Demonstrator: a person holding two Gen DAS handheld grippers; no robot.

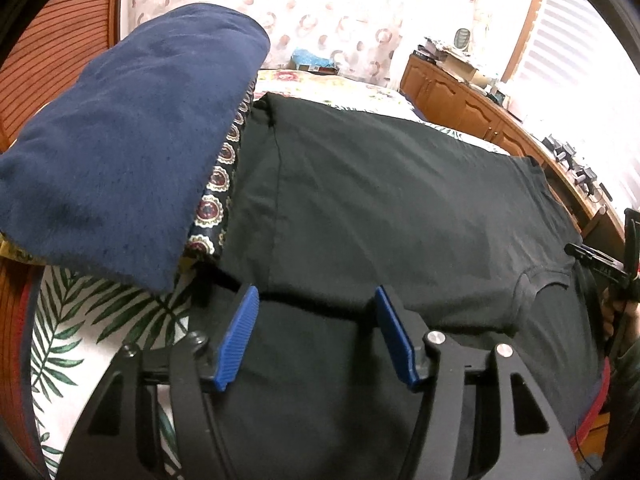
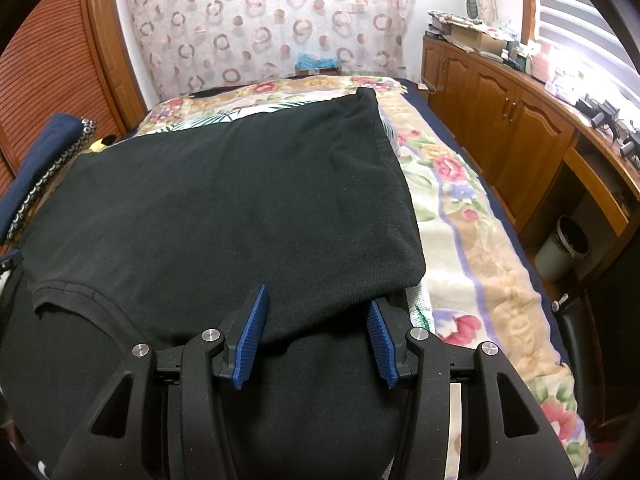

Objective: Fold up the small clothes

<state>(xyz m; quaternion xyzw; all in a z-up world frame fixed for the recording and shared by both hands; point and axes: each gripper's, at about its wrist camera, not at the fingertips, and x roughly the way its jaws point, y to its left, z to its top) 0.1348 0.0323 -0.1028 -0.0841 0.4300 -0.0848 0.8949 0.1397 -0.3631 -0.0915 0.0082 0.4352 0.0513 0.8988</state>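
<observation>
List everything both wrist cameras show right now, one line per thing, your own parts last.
T-shirt: one, black, spread on the bed, neckline at the near edge.
Folded cloth: one, navy, left of the T-shirt on a medallion-print cloth.
Blanket: one, floral, on the bed to the right of the T-shirt.
Sheet: one, white with green leaves, under the T-shirt at left.
Cabinets: a brown wooden row along the right wall, top cluttered.
Bin: one, grey, on the floor by the cabinets.
Curtain: one, pale with ring print, behind the bed.
Left gripper: black, blue pads, over the T-shirt's near edge.
Right gripper: same, at the T-shirt's near right corner.
</observation>
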